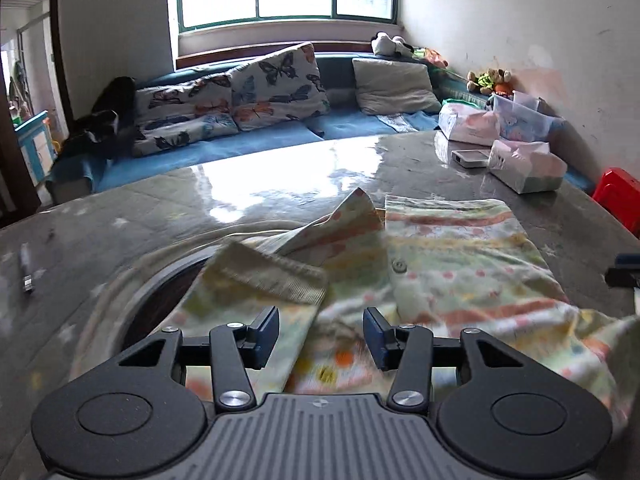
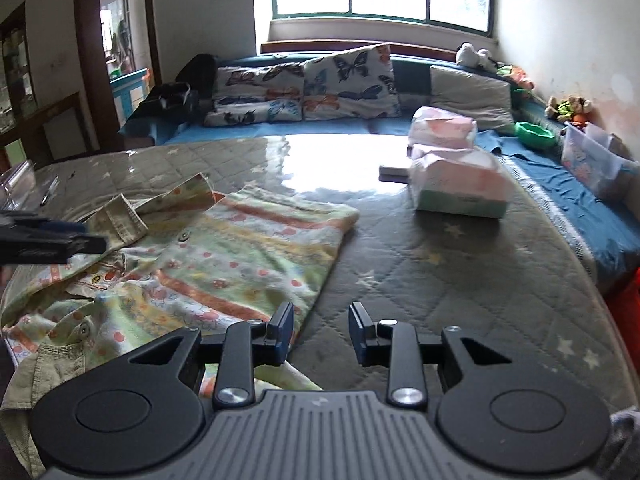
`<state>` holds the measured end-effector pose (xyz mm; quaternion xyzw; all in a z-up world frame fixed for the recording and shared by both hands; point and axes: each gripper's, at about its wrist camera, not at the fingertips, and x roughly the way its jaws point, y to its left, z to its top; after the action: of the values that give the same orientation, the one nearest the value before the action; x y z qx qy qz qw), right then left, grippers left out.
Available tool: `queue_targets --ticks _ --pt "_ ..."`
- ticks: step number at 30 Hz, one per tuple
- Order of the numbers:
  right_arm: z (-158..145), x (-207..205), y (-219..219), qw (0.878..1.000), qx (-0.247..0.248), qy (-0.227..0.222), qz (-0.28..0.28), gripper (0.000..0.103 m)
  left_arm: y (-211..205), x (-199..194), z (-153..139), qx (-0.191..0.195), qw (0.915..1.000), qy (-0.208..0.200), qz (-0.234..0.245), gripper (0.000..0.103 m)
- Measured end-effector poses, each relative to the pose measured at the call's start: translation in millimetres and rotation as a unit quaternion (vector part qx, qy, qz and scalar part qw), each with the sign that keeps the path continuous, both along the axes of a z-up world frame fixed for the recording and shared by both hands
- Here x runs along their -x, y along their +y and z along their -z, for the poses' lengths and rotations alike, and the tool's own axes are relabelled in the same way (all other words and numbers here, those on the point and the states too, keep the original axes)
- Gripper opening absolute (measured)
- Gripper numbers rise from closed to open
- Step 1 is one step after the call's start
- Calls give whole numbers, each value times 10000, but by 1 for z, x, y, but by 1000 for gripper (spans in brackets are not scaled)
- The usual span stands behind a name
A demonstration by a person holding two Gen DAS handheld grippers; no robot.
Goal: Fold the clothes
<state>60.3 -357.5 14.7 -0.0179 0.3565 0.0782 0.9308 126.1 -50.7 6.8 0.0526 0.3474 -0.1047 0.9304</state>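
The task item is a small pale-green cotton shirt with orange stripes, printed motifs and buttons [image 1: 452, 264], lying partly spread on the grey quilted star-pattern table cover [image 2: 460, 280], with its ribbed khaki cuff [image 1: 272, 276] flipped over onto the body near the button placket. The left gripper [image 1: 320, 336] hovers over the near, rumpled part of the shirt with its blue-padded jaws spread apart and nothing between them; the right gripper [image 2: 320, 332] hangs over the shirt's right edge, likewise spread and empty. The step in hand appears to be choosing grasp points for the next fold. For a clean result, each gripper should probably take a single layer at an outer edge of the shirt, draw the fabric taut to remove the wrinkles beside the placket, and lay the flipped sleeve flat before any fold is made. The left wrist view shows the cuff's ribbing and a dark curved opening beyond the shirt's left side. The right wrist view alone shows the flat far hem, the shirt's straight right edge, and the pink-and-green tissue packs [image 2: 460, 188] standing well beyond the shirt.
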Motion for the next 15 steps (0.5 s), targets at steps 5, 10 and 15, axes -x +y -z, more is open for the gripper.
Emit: queue_targets --ticks 5,10,15 --pt "6 -14 3 9999 13 87 -97 35 -10 -31 19 -161 9998 129 27 49" --pt "10 -26 7 9998 30 141 -160 35 -5 -39 33 -296 9994 201 -38 32" --pt "9 -29 12 9997 36 103 -218 35 13 -37 25 -186 9993 118 -288 5"
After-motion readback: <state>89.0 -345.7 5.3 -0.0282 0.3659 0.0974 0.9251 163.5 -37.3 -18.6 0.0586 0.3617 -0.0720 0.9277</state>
